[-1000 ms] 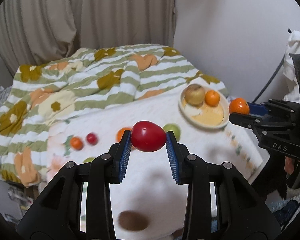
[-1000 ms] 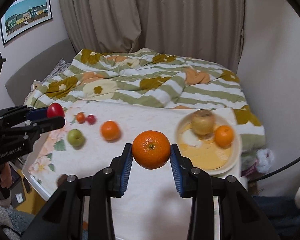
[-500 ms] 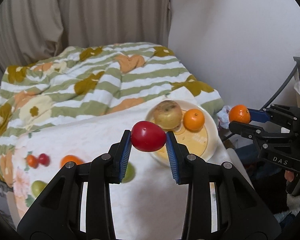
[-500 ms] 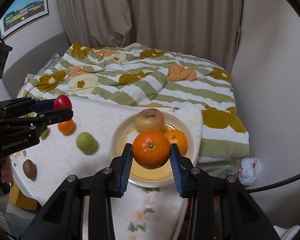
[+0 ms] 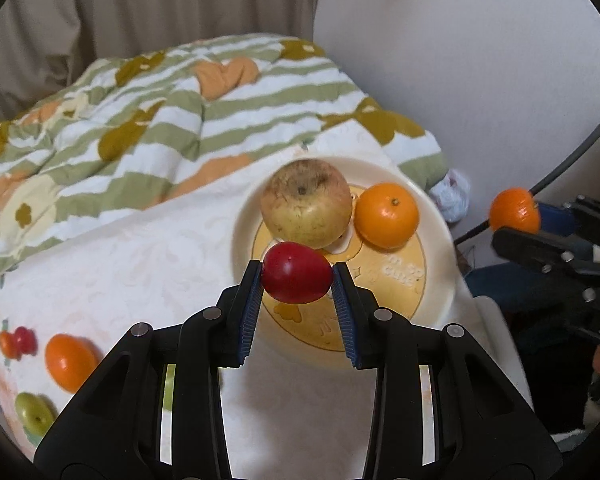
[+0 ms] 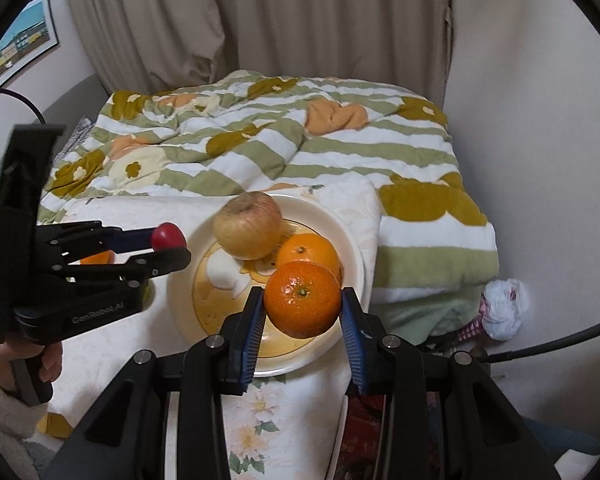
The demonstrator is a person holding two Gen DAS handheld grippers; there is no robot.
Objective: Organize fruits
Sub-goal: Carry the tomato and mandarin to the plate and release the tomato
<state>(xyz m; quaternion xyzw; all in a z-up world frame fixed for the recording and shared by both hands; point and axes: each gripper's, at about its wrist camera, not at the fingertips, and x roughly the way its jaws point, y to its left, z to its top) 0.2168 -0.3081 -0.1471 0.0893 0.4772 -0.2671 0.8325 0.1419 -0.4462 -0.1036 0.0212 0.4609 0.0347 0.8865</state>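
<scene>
Lettering "GenRobot.AI" marks left gripper [image 6: 172, 249] clamping red fruit [image 6: 167, 236]; right gripper [image 6: 303, 312] clamps mandarin [image 6: 304, 300]

plate [image 6: 356, 248]: apple [image 6: 248, 226] behind, mandarin [image 6: 308, 254] right of it | quilt [image 6: 300, 140] behind plate

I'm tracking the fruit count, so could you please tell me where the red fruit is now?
The red fruit is clamped in the left claw, hanging over the plate just in front of the apple.
</scene>
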